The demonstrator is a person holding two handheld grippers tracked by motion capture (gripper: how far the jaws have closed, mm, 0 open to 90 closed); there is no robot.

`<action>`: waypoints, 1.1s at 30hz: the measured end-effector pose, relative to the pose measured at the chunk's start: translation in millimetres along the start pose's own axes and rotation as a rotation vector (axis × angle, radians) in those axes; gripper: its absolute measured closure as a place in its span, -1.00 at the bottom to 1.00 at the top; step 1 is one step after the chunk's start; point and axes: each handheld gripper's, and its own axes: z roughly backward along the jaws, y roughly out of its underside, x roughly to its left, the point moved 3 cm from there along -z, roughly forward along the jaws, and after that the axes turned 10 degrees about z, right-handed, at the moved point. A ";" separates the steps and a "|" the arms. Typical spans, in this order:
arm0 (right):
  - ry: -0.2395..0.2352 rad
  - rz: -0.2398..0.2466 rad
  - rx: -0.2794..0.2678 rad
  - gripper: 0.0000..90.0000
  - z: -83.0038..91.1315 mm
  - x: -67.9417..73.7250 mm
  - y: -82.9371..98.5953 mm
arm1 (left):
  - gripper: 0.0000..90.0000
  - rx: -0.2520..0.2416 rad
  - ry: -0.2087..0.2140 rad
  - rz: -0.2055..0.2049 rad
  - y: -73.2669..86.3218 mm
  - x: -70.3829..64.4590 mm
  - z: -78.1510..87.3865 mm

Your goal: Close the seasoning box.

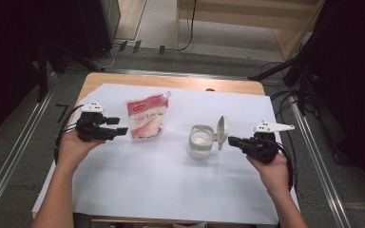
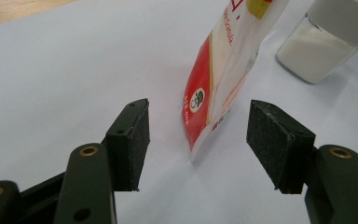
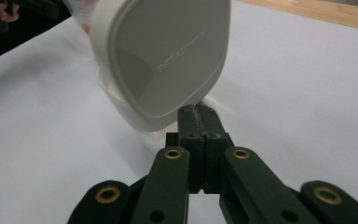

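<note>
Pouch (image 2: 223, 70) stands on the bench straight ahead of your left gripper (image 2: 198, 144), jaws spread either side of its bottom edge, while your right gripper (image 3: 199, 122), jaws pressed together, sits beside the jar (image 1: 200, 141) lid (image 3: 168, 56).

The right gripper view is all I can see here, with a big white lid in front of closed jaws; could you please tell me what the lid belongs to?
Observer: The lid is hinged open on a clear jar holding white powder.
Operator: Is the left gripper holding anything?
Observer: No, the left gripper is open, its jaws either side of a red and white pouch without touching it.
Operator: Where does the pouch lie?
Observer: Left of the jar, on the white sheet.
</note>
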 end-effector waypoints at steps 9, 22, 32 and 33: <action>0.021 -0.059 -0.035 1.00 -11.3 -8.9 -5.8 | -0.11 0.004 -0.015 -0.012 1.0 -1.5 -0.4; 0.033 -0.056 -0.037 1.00 -21.2 -11.2 -21.0 | -0.10 0.012 -0.018 -0.023 2.4 -1.9 -0.8; 0.032 -0.046 -0.029 1.00 -26.2 -7.1 -27.4 | -0.10 0.020 -0.017 -0.027 3.3 -0.5 -1.5; 0.026 -0.048 -0.031 0.99 -26.2 -5.2 -28.2 | -0.10 0.022 -0.017 -0.021 3.5 -0.8 -1.5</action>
